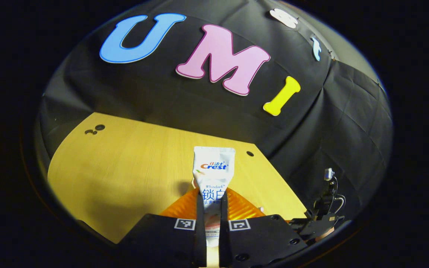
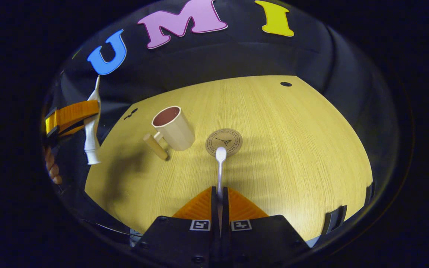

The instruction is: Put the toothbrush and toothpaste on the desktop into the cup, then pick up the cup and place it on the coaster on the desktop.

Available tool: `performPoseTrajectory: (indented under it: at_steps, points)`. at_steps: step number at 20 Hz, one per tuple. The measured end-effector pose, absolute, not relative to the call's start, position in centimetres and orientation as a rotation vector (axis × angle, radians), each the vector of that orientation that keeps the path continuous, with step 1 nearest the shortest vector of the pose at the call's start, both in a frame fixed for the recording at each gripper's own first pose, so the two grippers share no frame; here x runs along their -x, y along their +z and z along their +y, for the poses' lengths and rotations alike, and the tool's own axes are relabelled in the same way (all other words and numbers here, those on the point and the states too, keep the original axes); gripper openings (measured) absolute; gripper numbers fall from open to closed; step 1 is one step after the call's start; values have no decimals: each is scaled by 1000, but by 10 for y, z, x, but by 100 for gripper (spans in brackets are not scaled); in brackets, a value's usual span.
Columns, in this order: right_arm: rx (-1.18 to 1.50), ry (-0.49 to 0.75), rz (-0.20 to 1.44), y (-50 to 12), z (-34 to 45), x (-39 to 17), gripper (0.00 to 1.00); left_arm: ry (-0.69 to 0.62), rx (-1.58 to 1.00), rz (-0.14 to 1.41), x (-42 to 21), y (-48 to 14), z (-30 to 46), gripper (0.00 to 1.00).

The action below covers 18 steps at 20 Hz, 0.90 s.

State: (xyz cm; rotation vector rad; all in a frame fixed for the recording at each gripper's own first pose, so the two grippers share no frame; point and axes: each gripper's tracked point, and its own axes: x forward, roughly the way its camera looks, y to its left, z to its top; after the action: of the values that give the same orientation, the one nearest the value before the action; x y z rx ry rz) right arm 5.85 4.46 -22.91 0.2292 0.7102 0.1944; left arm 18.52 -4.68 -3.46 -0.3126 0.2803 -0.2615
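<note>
White and soft-sided, the toothpaste tube (image 1: 213, 175) sits pinched between the fingers of my left tongs (image 1: 212, 208), its flat crimped end pointing up and away from me, printed lettering running down its face. In the right gripper view the same tube (image 2: 92, 130) hangs off the counter's left edge, cap downward, held in the air by those left tongs (image 2: 73, 116). My right tongs (image 2: 220, 201) are pressed together on the toothbrush (image 2: 220, 167), a slim pale handle running straight out from the fingers, its small rounded white head above the near rim of the coaster (image 2: 224, 142). That coaster is a round brown disc with a dark printed emblem, lying flat on the light wood-grain counter (image 2: 292, 149). Just left of it stands the cream cup (image 2: 173, 128), upright, brownish inside, its wooden handle facing left
</note>
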Motion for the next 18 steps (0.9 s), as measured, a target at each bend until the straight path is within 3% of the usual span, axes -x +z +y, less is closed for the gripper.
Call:
performPoseTrajectory:
  at_steps: [8, 18]
  points:
    - [-248, 230, 694, -209, 22, -64, 5, -267, 287, 188, -263, -16, -71, 18]
    - [-294, 255, 672, -198, 5, -75, 5, -189, 271, 207, -334, -56, -70, 18]
